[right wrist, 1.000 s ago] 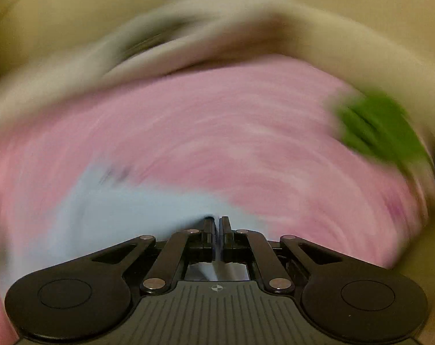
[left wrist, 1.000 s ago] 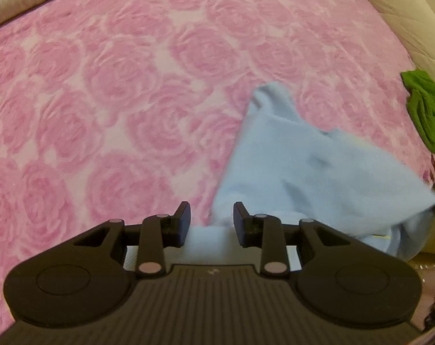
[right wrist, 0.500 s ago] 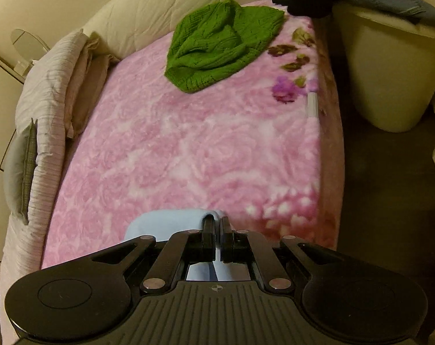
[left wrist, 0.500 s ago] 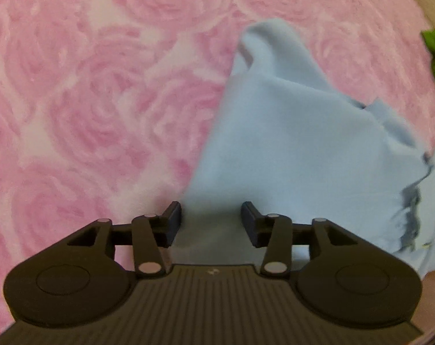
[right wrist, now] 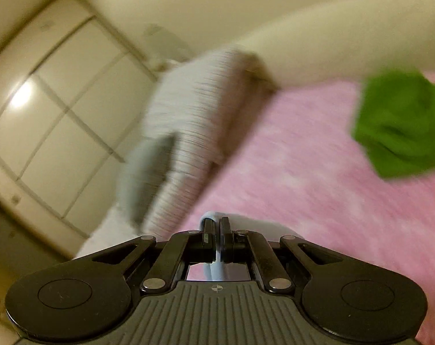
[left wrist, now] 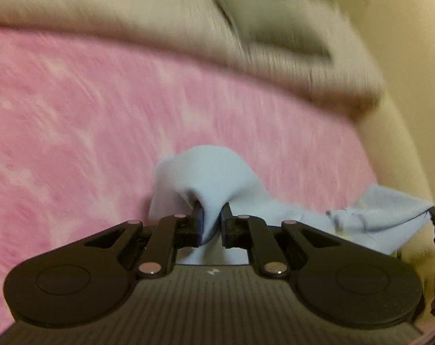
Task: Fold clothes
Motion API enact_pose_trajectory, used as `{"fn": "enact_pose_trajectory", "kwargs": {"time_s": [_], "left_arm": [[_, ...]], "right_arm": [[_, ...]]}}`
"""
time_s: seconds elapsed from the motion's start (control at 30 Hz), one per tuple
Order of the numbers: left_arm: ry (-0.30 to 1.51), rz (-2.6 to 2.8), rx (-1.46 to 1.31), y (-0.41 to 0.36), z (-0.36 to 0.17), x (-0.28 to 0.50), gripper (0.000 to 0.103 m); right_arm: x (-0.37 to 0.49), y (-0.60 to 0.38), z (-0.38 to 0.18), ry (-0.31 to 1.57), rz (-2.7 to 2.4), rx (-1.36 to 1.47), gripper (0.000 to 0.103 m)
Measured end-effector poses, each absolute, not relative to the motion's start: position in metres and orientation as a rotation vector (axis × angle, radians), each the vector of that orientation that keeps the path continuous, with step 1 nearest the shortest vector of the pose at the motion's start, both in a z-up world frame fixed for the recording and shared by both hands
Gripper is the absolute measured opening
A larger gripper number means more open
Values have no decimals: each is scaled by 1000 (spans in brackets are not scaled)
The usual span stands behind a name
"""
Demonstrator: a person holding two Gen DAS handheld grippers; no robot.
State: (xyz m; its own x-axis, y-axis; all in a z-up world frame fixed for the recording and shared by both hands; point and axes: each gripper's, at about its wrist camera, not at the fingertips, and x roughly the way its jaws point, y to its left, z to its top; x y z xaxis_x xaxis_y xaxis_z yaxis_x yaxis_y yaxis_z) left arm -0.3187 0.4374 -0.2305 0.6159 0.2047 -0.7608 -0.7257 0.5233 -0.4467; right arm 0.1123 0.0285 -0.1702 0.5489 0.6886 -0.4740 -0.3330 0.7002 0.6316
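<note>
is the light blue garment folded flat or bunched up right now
Bunched up: the light blue garment humps in a loose peak over the closing left gripper, with a crumpled trailing end, not lying flat.

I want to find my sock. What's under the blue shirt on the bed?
Around the light blue shirt only the pink rose blanket shows, so that lies beneath it. Anything hidden under the bunched cloth can't be seen; no sock shows.

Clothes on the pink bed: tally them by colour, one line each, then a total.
Light blue garment: 1
Green garment: 1
Total: 2
</note>
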Motion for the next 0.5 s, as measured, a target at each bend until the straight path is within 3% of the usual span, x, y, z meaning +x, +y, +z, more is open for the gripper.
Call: {"fn": "enact_pose_trajectory", "kwargs": {"time_s": [0.13, 0.33, 0.5], "left_arm": [[673, 855, -859, 460, -206, -358, 30], [782, 930, -884, 445, -235, -392, 37], [910, 913, -1048, 408, -297, -409, 37]], "right_arm": [[163, 80, -174, 894, 521, 427, 3], [165, 91, -246, 1185, 553, 393, 33], [108, 78, -317, 1442, 656, 226, 36]]}}
